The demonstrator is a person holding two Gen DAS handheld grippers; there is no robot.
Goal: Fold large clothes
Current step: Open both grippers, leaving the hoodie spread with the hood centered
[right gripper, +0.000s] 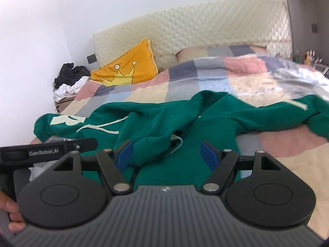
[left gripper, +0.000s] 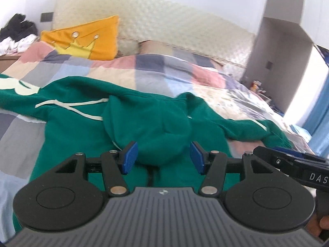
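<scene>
Left gripper: jaws apart, blue pads clear of any cloth, nothing held; it points forward and somewhat downward over the garment, carried above it; fingers of the holding hand show at the lower left edge of the right wrist view. Right gripper: jaws likewise spread, pads bare, nothing between them; it sits close beside the left unit, whose black body enters the frame at left; same forward, downward tilt. Green hoodie: lying on the checked quilt directly below and ahead of both grippers; hood bunched at centre, pale drawstring trailing left, sleeves spread to either side, cloth rumpled. Beyond, an orange crown cushion leans on the cream quilted headboard; a heap of dark and white clothes sits beside the bed at left.
</scene>
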